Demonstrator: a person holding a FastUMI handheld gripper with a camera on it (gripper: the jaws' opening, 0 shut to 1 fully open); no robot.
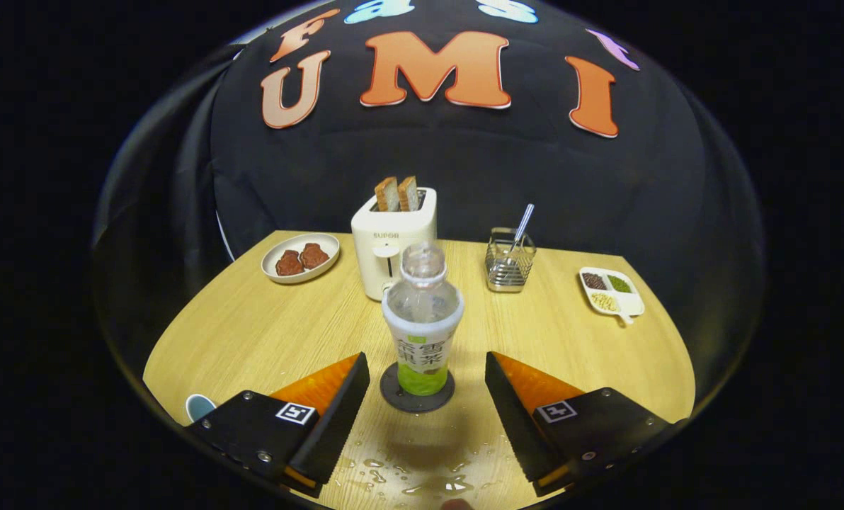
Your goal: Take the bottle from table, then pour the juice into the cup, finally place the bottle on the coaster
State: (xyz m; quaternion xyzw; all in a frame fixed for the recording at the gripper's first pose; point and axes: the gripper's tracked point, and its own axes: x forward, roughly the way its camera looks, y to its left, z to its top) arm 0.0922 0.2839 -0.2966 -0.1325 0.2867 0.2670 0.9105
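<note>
A nearly drained plastic bottle (422,322) stands on its coaster (417,395) on the wet worktop (252,333), jaws wide apart and empty either side; light, thin-walled, likely slippery—best gripped mid-label.

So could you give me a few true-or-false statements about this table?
1. The bottle stands upright on the coaster. True.
2. The gripper is shut on the bottle. False: its fingers are open, one on each side, apart from it.
3. The toaster holds two bread slices. True.
4. The bottle's cap is on. False: its neck is open.
5. Spilled drops lie on the table. True.
</note>
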